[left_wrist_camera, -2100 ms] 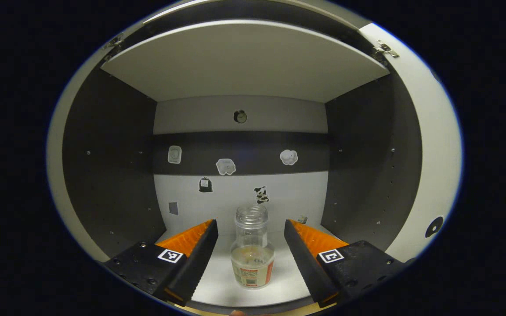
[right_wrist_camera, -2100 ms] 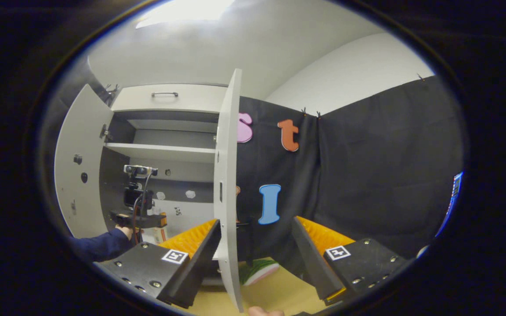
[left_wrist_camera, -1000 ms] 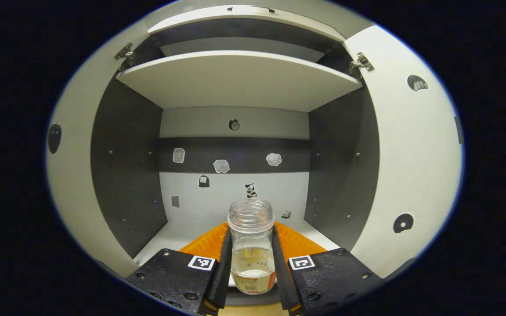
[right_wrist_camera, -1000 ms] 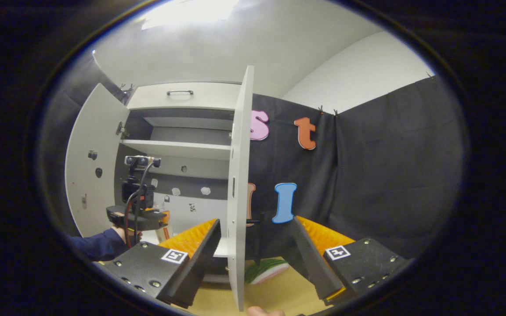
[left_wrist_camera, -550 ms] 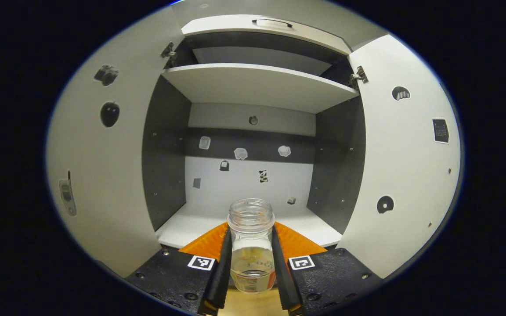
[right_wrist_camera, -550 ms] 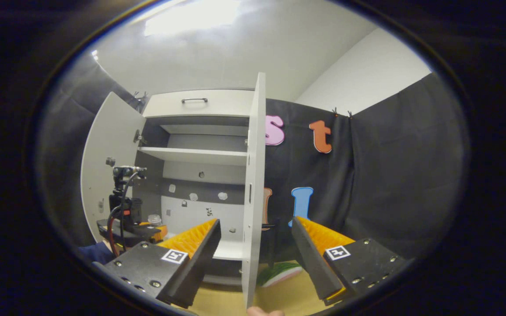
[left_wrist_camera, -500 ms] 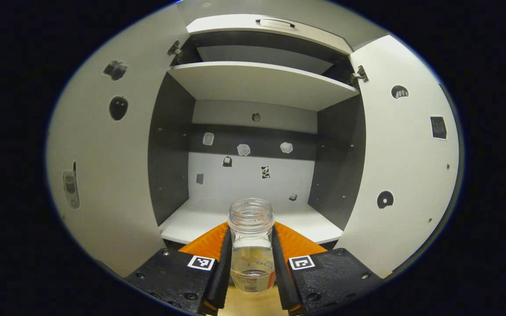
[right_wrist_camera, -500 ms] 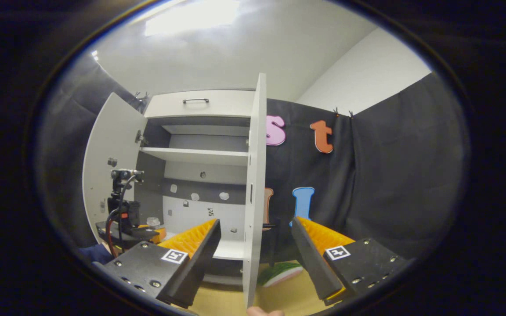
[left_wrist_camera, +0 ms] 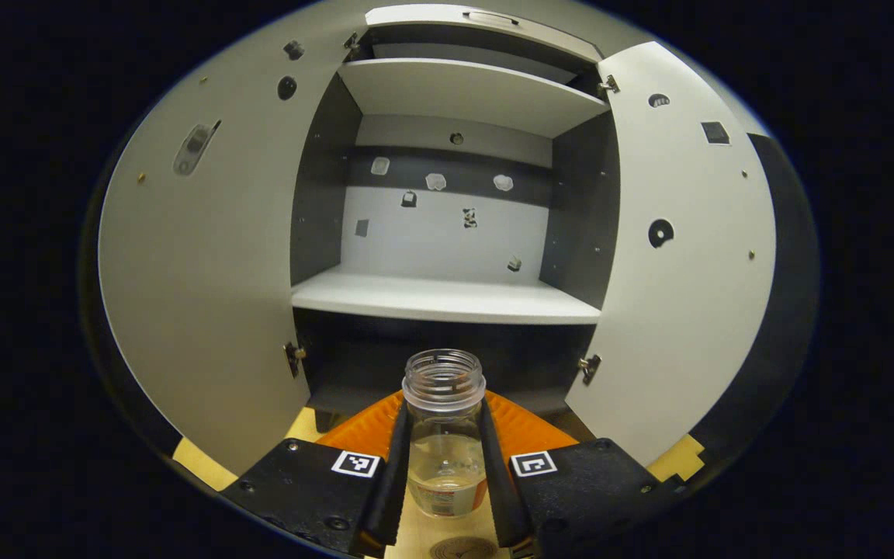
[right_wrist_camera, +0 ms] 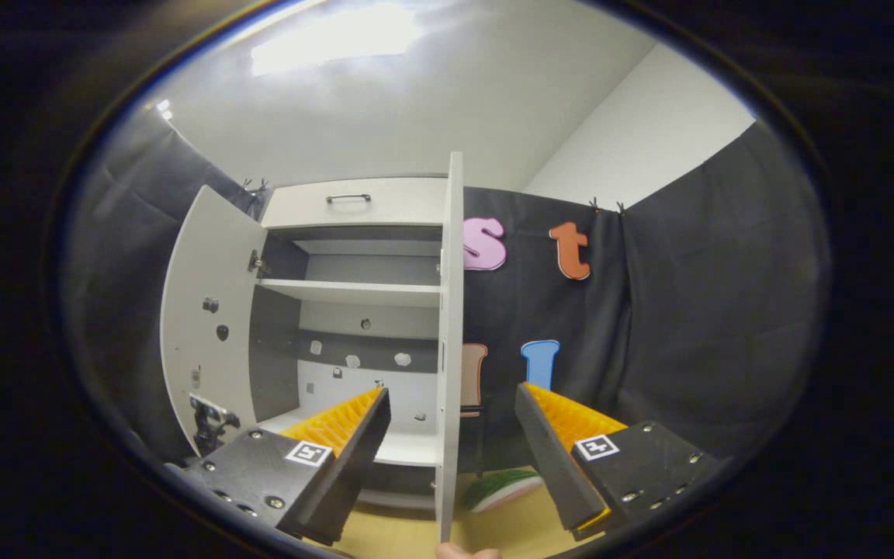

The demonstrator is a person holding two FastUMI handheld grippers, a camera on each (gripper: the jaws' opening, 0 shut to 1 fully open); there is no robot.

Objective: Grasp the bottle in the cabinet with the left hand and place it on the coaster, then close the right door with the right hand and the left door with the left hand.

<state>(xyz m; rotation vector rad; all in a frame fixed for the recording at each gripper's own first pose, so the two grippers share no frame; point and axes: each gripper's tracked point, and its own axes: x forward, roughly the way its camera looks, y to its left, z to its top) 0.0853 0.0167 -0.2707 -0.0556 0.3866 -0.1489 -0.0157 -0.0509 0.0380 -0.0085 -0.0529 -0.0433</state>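
My left gripper [left_wrist_camera: 445, 413] is shut on a clear, capless bottle [left_wrist_camera: 445, 458] with a little liquid and a label low on its body. I hold it upright in front of the cabinet, just above the wooden table. A round coaster [left_wrist_camera: 462, 550] peeks out right below the bottle. The cabinet's left door [left_wrist_camera: 199, 295] and right door [left_wrist_camera: 680, 256] both stand wide open. In the right gripper view, my right gripper [right_wrist_camera: 451, 394] is open, and the right door [right_wrist_camera: 449, 349] appears edge-on in line with the gap between its fingers, farther off.
The cabinet's lower shelf [left_wrist_camera: 447, 299] is bare, with small stickers on its back wall. An upper shelf [left_wrist_camera: 470, 93] sits above it. A green and pink object [right_wrist_camera: 501, 487] lies on the wooden table [right_wrist_camera: 493, 522] behind the right door.
My left gripper shut on the bottle, drew it out of the cabinet and came down over the table, bringing the coaster into view. The right gripper backed off a little, still open.
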